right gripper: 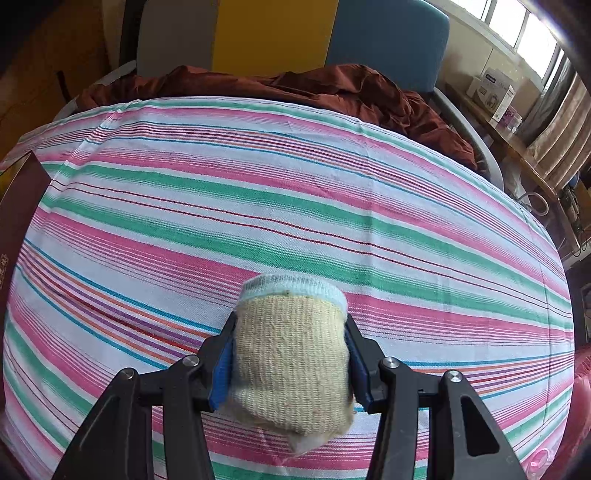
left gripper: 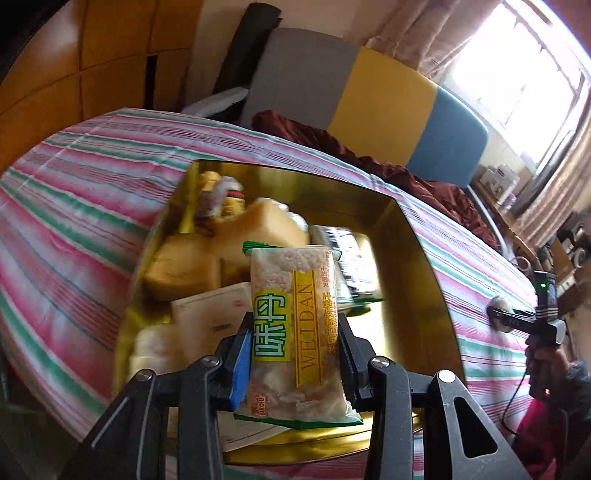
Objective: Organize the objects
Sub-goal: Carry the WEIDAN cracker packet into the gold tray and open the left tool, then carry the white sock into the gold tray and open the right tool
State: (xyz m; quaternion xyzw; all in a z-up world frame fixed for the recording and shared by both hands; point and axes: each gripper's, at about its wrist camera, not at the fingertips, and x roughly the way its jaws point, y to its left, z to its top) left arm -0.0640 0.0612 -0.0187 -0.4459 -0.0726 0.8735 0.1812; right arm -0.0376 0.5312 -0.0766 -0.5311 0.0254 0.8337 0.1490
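My left gripper (left gripper: 293,332) is shut on a clear snack packet (left gripper: 295,325) with green and yellow print, held above a gold-lined box (left gripper: 417,266). The box holds bread pieces (left gripper: 255,229), a white carton (left gripper: 212,317), a dark striped packet (left gripper: 347,258) and other snacks. My right gripper (right gripper: 290,339) is shut on a rolled beige sock (right gripper: 291,365) with a pale blue cuff, just above the striped cloth (right gripper: 295,192). The right gripper and sock also show in the left wrist view (left gripper: 506,314), to the right of the box.
The striped cloth (left gripper: 74,206) covers the surface. A dark red fabric (right gripper: 295,88) is bunched along its far edge, against a grey, yellow and blue backrest (right gripper: 273,33). The box's dark outer wall (right gripper: 18,206) stands at the left. A cluttered shelf (right gripper: 517,122) runs under the window.
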